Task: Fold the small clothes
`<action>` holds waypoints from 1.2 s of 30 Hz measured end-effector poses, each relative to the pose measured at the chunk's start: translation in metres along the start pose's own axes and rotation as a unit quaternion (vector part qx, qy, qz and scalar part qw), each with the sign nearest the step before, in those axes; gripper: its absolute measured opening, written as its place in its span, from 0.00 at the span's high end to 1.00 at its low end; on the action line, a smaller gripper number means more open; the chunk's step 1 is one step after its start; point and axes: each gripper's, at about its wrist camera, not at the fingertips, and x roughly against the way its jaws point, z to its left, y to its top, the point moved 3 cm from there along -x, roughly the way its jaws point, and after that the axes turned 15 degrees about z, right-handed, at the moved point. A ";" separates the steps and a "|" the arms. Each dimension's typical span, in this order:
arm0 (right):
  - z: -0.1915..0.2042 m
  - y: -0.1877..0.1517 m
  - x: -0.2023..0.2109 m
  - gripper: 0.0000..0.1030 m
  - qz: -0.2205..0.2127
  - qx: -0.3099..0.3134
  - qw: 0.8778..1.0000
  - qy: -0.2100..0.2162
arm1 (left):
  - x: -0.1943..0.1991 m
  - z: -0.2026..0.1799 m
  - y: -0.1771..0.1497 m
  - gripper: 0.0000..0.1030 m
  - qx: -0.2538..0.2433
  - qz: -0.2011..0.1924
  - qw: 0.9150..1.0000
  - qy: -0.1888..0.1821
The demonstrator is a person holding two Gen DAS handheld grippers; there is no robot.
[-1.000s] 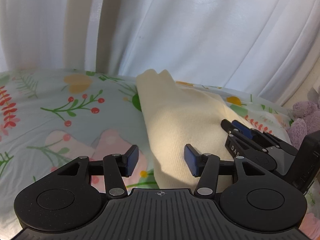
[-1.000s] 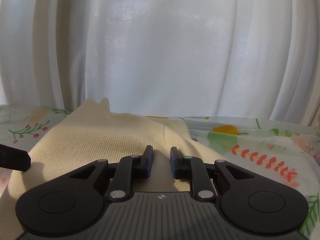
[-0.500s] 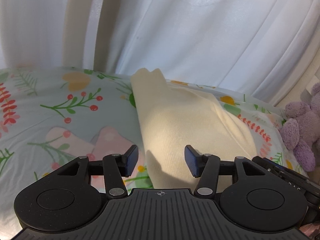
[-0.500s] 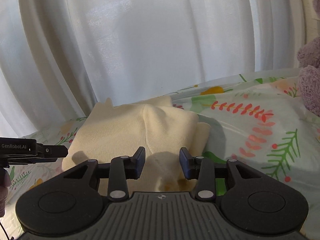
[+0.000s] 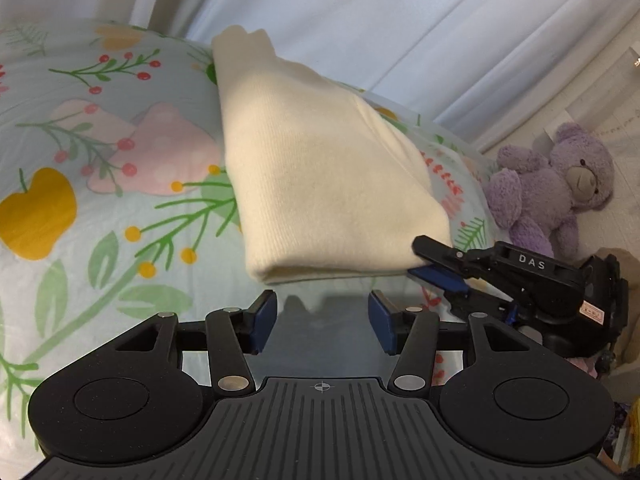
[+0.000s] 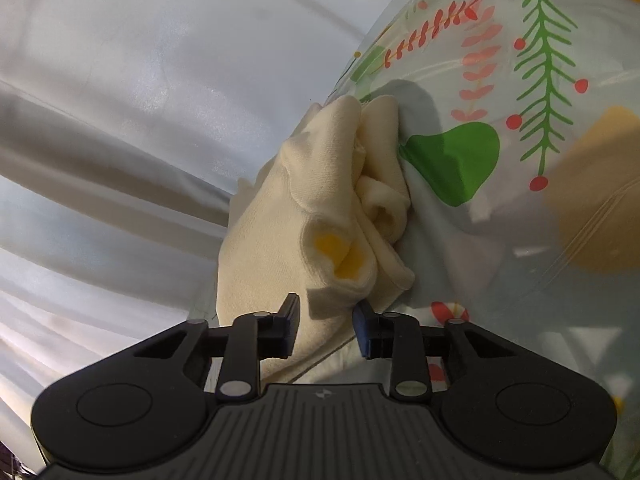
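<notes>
On the bed lay one floral bedsheet, pale blue with red berries, green twigs and one yellow apple at the left. One cream knitted garment rested on it, folded into a long bundle that reached from the white curtain toward the cameras. The left claw hovered just in front of the near folded edge; its two blue pads were spread apart, with only sheet visible between them and no cloth touched. To the right, the right claw was turned on its side at the near right corner of the garment. Its jaws had just been closing, and in its own camera the two pads pinched a bunched corner of the cream cloth, where one yellow patch showed inside a fold. Further right, one purple teddy bear sat beside the bed, apart from the garment.
</notes>
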 end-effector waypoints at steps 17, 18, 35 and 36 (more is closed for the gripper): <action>0.005 0.011 -0.009 0.83 -0.035 -0.005 0.999 0.011 | -0.026 0.008 0.013 0.48 0.078 -0.055 0.994 -0.042; 0.006 0.014 -0.011 0.83 -0.037 -0.004 0.999 0.009 | -0.027 0.008 0.014 0.48 0.079 -0.056 0.994 -0.043; 0.025 0.003 -0.008 0.93 -0.076 0.140 0.970 -0.185 | -0.011 0.031 0.011 0.64 0.092 -0.025 0.995 -0.021; 0.027 0.004 -0.007 0.92 -0.072 0.143 0.969 -0.187 | -0.007 0.032 0.010 0.63 0.085 -0.020 0.996 -0.017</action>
